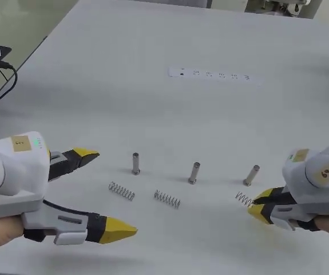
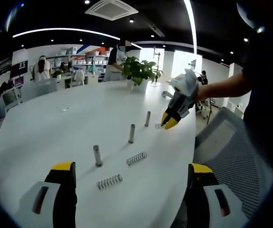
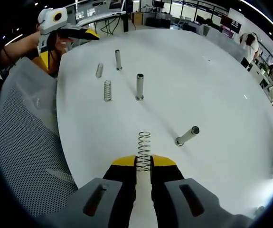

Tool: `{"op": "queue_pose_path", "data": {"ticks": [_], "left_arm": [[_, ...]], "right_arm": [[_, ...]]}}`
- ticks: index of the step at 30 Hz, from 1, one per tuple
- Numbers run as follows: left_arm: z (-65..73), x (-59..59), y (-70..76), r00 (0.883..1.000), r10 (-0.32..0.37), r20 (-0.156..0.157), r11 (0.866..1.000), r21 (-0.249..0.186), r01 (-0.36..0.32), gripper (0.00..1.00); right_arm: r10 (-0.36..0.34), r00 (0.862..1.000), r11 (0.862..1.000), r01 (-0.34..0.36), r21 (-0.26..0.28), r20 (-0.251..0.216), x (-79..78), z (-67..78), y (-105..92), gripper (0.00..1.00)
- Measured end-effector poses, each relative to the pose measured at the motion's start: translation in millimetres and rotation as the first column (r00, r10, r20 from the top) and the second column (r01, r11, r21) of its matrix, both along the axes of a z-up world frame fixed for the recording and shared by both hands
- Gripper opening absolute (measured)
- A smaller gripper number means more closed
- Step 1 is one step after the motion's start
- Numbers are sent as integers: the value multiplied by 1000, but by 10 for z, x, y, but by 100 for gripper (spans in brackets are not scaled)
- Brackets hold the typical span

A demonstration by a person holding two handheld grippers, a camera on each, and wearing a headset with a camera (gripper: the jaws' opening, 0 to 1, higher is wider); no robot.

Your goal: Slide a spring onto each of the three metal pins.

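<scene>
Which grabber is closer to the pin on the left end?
Left. The left gripper is open right beside the left pin. The right gripper is far off beside the right pin, shut on a spring.

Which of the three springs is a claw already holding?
The rightmost spring, by the right-hand pin: the right claw is shut on its near end. The left spring and middle spring lie free on the table.

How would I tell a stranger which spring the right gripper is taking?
On the white table, three pins stand in a row, with springs lying before them. Take the spring at the row's right end: it alone has one end between the fingers of the right gripper.
</scene>
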State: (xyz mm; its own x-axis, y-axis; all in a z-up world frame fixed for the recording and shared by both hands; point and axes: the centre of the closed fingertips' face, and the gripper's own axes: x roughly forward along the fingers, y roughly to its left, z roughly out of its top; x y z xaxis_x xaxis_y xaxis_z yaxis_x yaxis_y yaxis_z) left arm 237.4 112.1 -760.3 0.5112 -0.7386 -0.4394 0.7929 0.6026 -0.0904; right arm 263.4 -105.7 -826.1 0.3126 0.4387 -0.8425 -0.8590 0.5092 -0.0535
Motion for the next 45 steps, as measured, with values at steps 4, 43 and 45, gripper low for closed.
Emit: {"op": "queue_pose_path", "data": {"ticks": [4, 43, 45], "left_arm": [[8, -40, -59, 1000, -20, -11, 1000, -13, 20, 88], [-15, -62, -854, 950, -306, -53, 948, -104, 300, 52], [12, -67, -878, 947, -318, -52, 943, -118, 310, 51]], "right_arm": [[30, 999, 1000, -30, 2, 17, -25, 86, 38, 8], [269, 961, 961, -272, 50, 61, -333, 428, 572, 8], [281, 958, 958, -284, 46, 64, -344, 436, 594, 8]]}}
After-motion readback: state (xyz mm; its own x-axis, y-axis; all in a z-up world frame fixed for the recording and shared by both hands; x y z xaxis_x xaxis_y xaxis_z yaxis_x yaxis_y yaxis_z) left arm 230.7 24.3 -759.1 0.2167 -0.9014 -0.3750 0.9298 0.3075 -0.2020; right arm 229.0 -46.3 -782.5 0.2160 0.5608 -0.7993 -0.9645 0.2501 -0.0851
